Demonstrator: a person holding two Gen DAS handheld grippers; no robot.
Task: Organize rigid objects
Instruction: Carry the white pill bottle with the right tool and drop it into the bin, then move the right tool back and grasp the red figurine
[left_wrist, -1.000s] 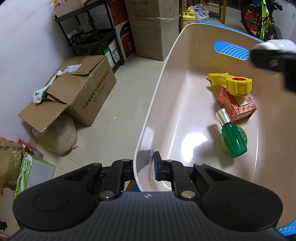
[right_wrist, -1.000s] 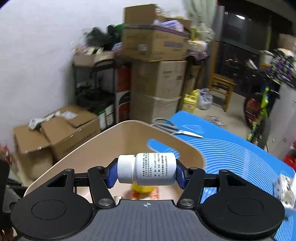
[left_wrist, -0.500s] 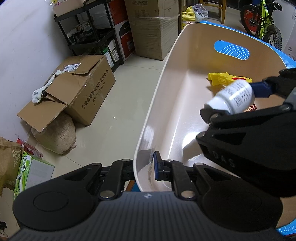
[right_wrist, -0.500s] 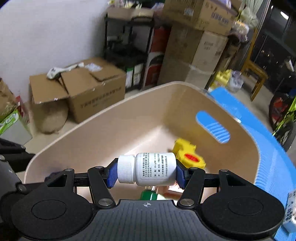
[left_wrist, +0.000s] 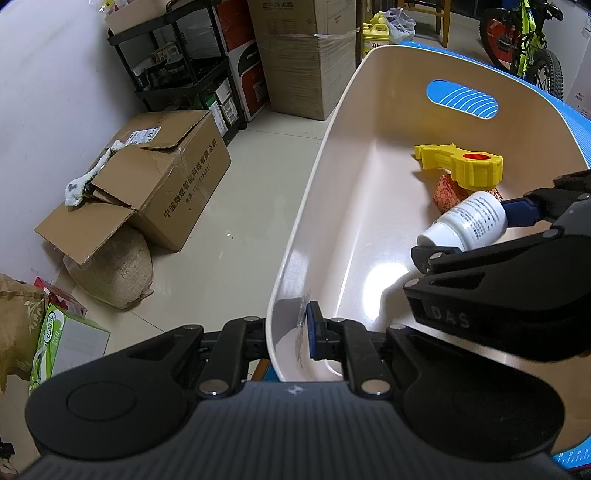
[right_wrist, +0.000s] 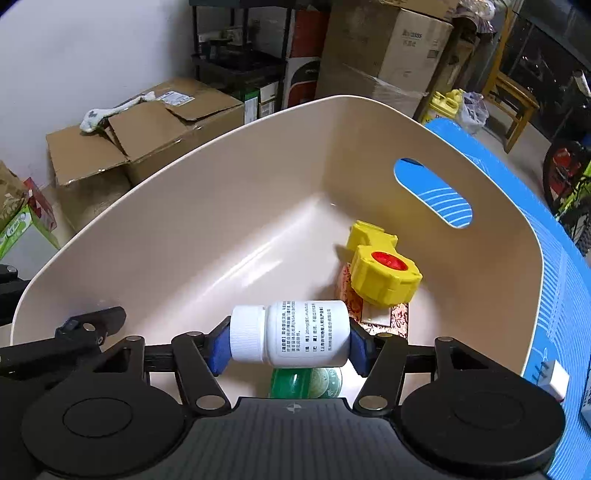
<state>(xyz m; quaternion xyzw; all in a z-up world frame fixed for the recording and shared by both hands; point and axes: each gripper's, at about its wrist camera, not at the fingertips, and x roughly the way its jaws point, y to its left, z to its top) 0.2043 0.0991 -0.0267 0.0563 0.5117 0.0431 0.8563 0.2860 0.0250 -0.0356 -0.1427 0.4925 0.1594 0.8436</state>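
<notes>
Beige plastic makes the big tub (right_wrist: 258, 206), which stands on a blue mat (right_wrist: 554, 280) over the surface. The left tongs (left_wrist: 295, 326) are closed tight on the near rim of this tub, one pad inside the wall and the other outside.

The right tongs (right_wrist: 289, 341) hang over the inside of the tub and point down into it. Between their blue pads lies a white pill bottle (right_wrist: 291, 334), on its side, with the ribbed cap toward the left pad. The jaws have just been opening, and a thin gap shows at both ends of the bottle, so the pads do not seem to press on it any more. In the left wrist view the same bottle (left_wrist: 467, 221) is seen above the tub floor, near the right wall.

On the tub floor lie three other things. A yellow plastic piece (right_wrist: 380, 269) with a red centre rests on a small red patterned box (right_wrist: 373, 310). A green bottle (right_wrist: 306, 382) lies directly under the white one and is mostly hidden by it.

Outside the tub, a torn cardboard box (left_wrist: 159, 192) sits on the floor beside the wall.
</notes>
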